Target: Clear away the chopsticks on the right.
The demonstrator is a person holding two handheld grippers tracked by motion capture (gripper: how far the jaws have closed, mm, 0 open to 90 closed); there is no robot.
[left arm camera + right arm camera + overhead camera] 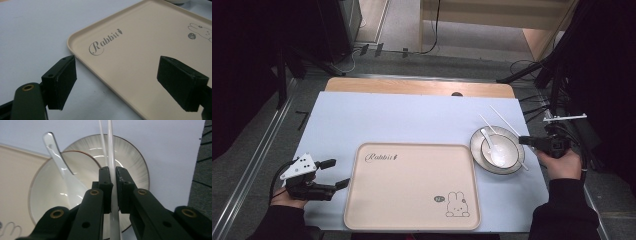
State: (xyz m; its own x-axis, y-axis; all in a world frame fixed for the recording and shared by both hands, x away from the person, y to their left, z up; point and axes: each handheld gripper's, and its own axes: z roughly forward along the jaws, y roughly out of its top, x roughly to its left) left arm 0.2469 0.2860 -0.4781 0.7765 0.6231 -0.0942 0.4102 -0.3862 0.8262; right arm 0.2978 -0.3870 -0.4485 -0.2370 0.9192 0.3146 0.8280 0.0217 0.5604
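My right gripper (113, 176) has its jaws pinched on a white chopstick (110, 150), which runs straight up between them and out over the bowl (53, 192); a second chopstick (102, 140) lies just beside it, thinner in the right gripper view, and I cannot tell whether the jaws touch that one too. The bowl sits in a striped plate (477, 150) near the right edge of the pale blue mat (402, 120), with a white spoon (58, 162) resting in it, handle leaning out past the rim — close beside the chopsticks. Between my two hands lies the beige rabbit tray (412, 220), its right edge just beside the plate. My left gripper (334, 173) hovers at the tray's left edge, jaws spread wide — holding nothing.
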